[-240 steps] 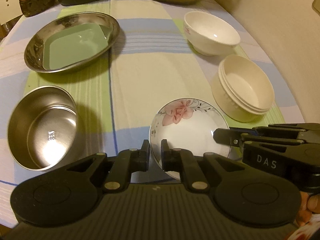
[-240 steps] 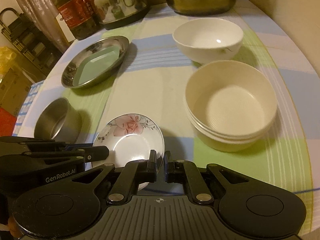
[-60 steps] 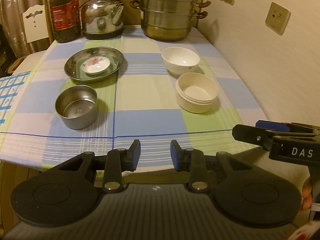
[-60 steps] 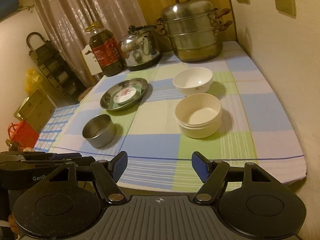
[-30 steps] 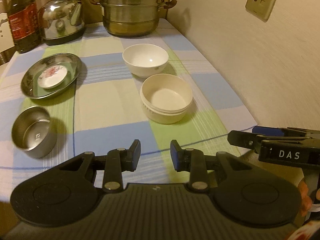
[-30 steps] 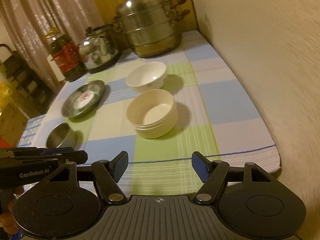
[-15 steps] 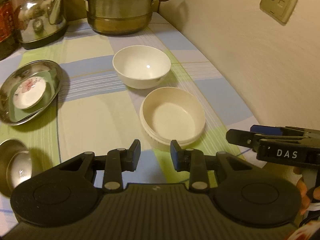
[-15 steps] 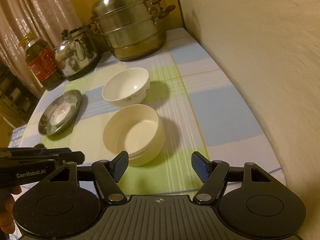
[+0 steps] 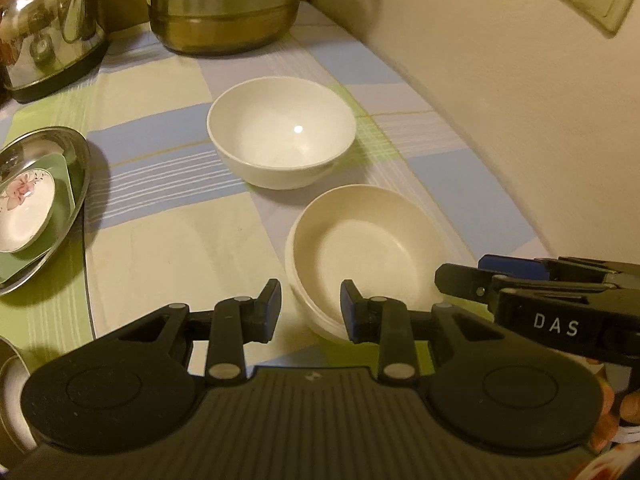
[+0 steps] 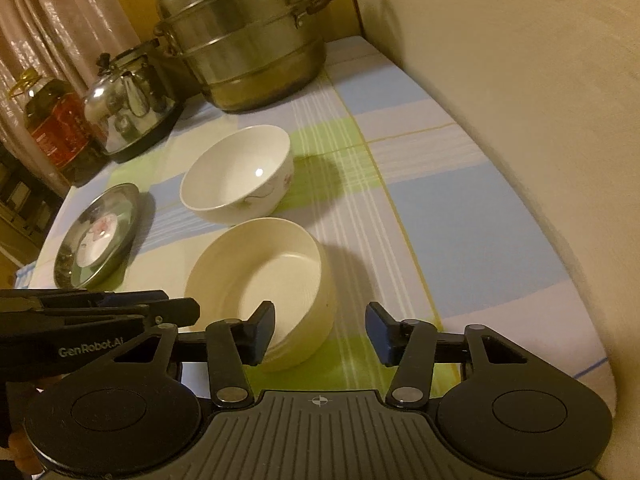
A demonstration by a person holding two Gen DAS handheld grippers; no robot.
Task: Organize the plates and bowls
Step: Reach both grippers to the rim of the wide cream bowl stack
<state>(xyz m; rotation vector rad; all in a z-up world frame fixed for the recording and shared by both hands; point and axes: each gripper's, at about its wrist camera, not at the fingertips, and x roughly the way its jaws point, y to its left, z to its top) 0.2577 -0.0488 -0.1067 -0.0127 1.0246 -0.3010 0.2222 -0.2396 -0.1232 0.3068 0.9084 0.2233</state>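
Note:
A stack of cream bowls (image 9: 364,248) (image 10: 260,276) sits near the table's front edge. My left gripper (image 9: 310,312) is open, its jaws on either side of the stack's near left rim. My right gripper (image 10: 320,334) is open wide, astride the stack's near right rim. A white china bowl (image 9: 282,140) (image 10: 236,174) stands just behind the stack. A small flowered plate (image 9: 24,210) (image 10: 96,240) lies on a green plate in a steel dish (image 9: 78,168) (image 10: 120,196) at the left.
A large steel steamer pot (image 10: 244,40), a kettle (image 10: 128,100) and an oil bottle (image 10: 52,124) stand along the back. The wall (image 9: 500,80) runs close on the right. A steel bowl's rim (image 9: 8,392) shows at the lower left.
Both grippers have moved forward and down to the cream bowl stack. Both stay open and empty.

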